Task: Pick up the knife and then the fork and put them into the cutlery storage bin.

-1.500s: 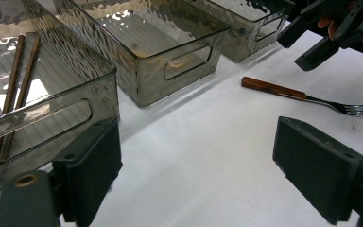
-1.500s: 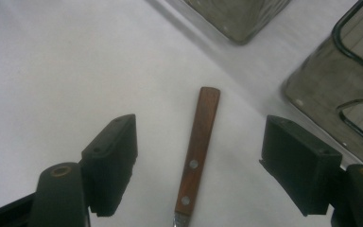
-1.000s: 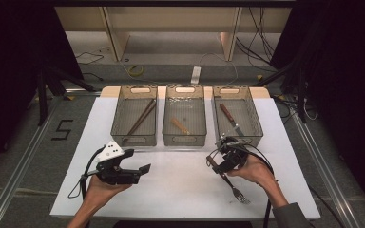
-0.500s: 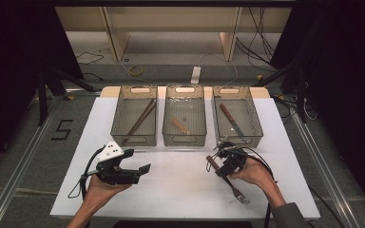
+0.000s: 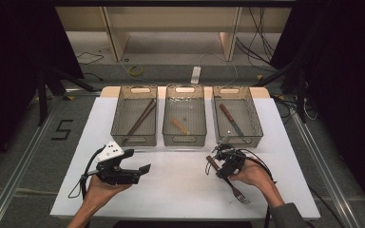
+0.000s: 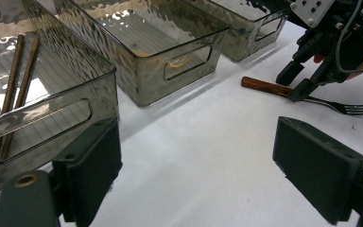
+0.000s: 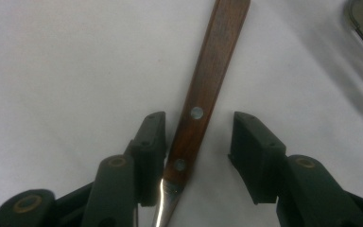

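On the left, we saw the left gripper resting low over the white table, its jaws standing wide apart with nothing between them. Behind it stood three clear bins in a row: the left bin held a pair of chopsticks, the middle bin a short wooden piece we could not identify from that height, and the right bin a knife. To the right, the right gripper was down over the wooden-handled fork, which lay flat on the table near the right bin. Its jaws had just been closing around the handle; one pad seemed to touch it, the other stood apart.
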{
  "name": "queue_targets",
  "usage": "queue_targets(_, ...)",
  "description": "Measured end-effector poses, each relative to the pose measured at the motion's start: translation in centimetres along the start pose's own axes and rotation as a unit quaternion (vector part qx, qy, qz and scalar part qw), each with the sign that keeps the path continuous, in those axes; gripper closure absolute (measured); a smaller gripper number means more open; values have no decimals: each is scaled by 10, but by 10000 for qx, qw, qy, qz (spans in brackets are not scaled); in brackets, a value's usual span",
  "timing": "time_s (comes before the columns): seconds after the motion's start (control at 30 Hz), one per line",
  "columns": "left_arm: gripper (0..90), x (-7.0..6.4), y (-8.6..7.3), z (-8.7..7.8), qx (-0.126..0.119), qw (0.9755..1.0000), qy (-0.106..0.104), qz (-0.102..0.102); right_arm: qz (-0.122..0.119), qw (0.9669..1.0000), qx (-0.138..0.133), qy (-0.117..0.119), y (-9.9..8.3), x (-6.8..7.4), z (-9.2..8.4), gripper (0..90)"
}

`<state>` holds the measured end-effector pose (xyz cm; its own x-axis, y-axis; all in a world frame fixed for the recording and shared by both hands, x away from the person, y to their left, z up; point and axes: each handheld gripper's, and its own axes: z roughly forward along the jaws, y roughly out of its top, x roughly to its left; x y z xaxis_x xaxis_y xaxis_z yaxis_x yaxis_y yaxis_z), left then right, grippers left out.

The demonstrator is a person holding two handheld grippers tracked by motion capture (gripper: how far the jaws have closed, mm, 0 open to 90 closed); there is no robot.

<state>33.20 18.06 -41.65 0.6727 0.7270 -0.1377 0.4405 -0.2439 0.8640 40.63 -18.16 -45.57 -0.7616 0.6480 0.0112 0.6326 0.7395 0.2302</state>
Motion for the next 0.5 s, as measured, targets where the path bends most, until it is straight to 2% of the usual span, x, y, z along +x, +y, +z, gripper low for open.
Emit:
queue_targets(0.27, 154, 0, 0, 0, 23, 10000, 6, 29, -84, 9999, 29, -63, 0, 2, 0, 609)
queue_targets(0.5, 154, -1, 0, 1, 28, 10000, -6, 35, -120, 9999, 55, -28, 0, 3, 0, 661)
